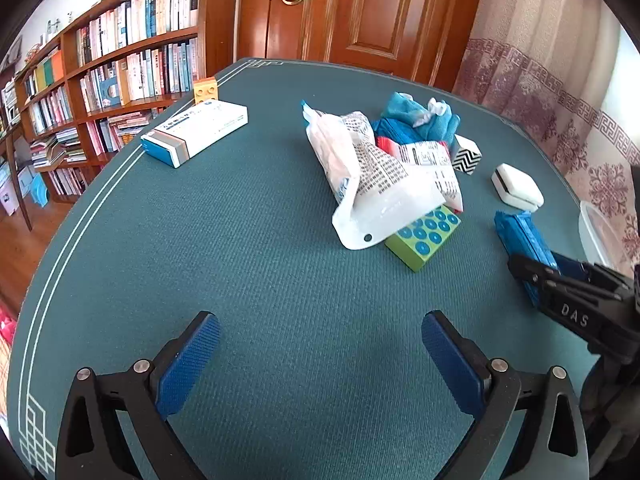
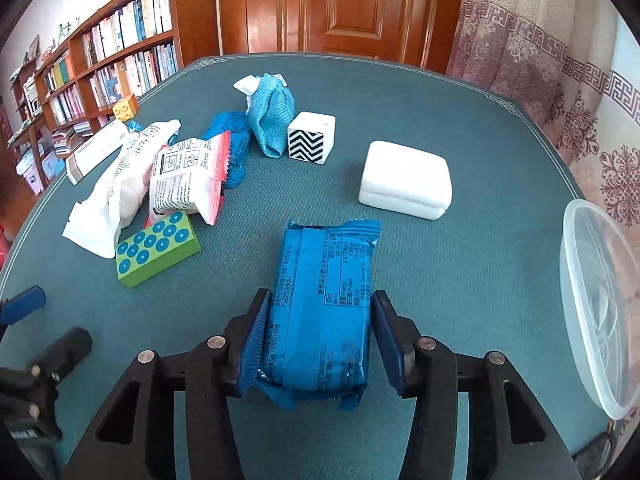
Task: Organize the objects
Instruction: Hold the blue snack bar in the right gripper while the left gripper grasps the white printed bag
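My right gripper point(image 2: 318, 312) is shut on a blue snack packet point(image 2: 324, 300), its pads pressed on both long sides just above the green table point(image 2: 460, 128). The packet also shows in the left wrist view point(image 1: 520, 240) with the right gripper point(image 1: 532, 276) on it. My left gripper point(image 1: 320, 336) is open and empty over bare table. A clear plastic container point(image 2: 592, 296) stands at the right edge. White printed packets point(image 2: 188, 172), a green block with blue dots point(image 2: 156, 248), a blue cloth point(image 2: 272, 120), a zigzag cube point(image 2: 310, 138) and a white soap-like box point(image 2: 406, 180) lie scattered.
A white and blue carton point(image 1: 196, 132) and an orange block point(image 1: 206, 90) lie at the table's far left edge. A bookshelf point(image 1: 120, 60) and a wooden door point(image 1: 360, 12) stand behind the table. A curtain point(image 2: 540, 40) hangs at the right.
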{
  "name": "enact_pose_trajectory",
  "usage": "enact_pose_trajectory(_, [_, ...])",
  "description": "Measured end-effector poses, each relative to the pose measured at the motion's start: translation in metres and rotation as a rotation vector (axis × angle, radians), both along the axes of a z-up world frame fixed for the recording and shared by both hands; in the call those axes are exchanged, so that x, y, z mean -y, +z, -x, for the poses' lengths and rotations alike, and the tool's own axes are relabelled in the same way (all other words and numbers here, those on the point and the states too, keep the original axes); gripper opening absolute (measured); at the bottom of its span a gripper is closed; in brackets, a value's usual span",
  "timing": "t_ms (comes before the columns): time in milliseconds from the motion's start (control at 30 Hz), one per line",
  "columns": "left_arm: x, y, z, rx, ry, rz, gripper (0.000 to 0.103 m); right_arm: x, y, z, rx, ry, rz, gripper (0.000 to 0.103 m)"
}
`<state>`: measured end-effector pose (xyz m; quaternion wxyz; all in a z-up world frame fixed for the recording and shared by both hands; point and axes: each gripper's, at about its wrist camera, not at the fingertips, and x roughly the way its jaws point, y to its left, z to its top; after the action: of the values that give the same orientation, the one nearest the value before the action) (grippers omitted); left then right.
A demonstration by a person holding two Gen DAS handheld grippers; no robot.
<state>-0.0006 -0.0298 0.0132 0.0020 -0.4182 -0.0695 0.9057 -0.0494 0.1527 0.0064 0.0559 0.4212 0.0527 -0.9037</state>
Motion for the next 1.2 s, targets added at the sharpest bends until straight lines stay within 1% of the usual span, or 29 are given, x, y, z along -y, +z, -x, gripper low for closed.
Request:
enact_pose_trajectory(100, [0.003, 0.012, 0.003, -0.031, 0.030, 0.006, 0.103, -0.006, -0.001, -0.004, -0.011, -0.008, 0.011, 0.051])
enact_pose_trajectory(267, [0.002, 0.035, 0.013, -0.085, 0.045, 0.016, 0.103, -0.007, -0.003, -0.007, -0.036, -0.007, 0.007, 0.051])
enact_pose_trajectory(400, [-0.002, 0.048, 0.033, -0.115, 0.070, 0.044, 0.103, -0.010, -0.003, -0.008, -0.046, -0.005, 0.017, 0.051])
enact_pose_trajectory(500, [-0.006, 0.053, 0.051, -0.121, 0.080, 0.059, 0.103, -0.010, -0.004, -0.009, -0.048, -0.005, 0.023, 0.051])
enact_pose_trajectory(700, [-0.013, 0.048, 0.087, -0.112, 0.083, 0.103, 0.103, -0.010, -0.004, -0.009, -0.048, -0.004, 0.026, 0.051])
enact_pose_trajectory(933, [-0.015, 0.028, 0.111, -0.051, 0.067, 0.123, 0.102, -0.009, -0.003, -0.009, -0.050, -0.003, 0.028, 0.052])
enact_pose_trajectory(1067, [-0.005, 0.022, 0.114, -0.038, 0.088, 0.101, 0.100, -0.009, -0.003, -0.009, -0.050, -0.003, 0.027, 0.052])
enact_pose_trajectory(1200, [0.003, 0.018, 0.118, -0.017, 0.095, 0.066, 0.095, -0.008, -0.003, -0.010, -0.050, -0.004, 0.026, 0.052])
